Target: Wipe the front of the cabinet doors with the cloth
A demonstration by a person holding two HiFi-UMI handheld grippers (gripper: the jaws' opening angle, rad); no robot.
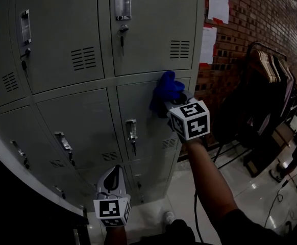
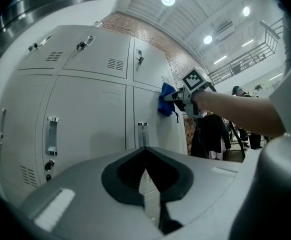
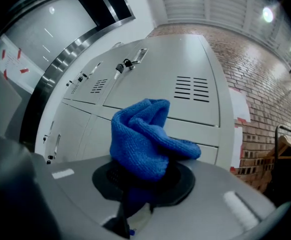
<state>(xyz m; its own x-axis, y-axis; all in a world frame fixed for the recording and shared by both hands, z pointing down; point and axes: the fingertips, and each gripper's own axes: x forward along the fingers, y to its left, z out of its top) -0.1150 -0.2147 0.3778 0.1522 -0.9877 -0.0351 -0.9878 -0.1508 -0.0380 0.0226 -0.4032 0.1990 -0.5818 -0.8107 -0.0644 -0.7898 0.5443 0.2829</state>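
Note:
Grey metal locker doors (image 1: 87,126) fill the head view. A crumpled blue cloth (image 1: 166,90) is pressed against the top right corner of a middle-row door (image 1: 146,119), just under the upper door (image 1: 153,29). My right gripper (image 1: 170,104) is shut on the blue cloth (image 3: 144,141), which bulges out of the right gripper (image 3: 141,186) toward the lockers. My left gripper (image 1: 115,175) hangs low in front of the bottom lockers, shut and holding nothing. In the left gripper view its jaws (image 2: 145,171) meet, and the cloth (image 2: 166,100) shows far off on the door.
Each door has a handle with a key lock (image 1: 132,131) and vent slots (image 1: 179,49). To the right is a brick wall with paper sheets (image 1: 219,3). A rack of hanging clothes (image 1: 268,68) and cables on the floor (image 1: 281,188) lie further right.

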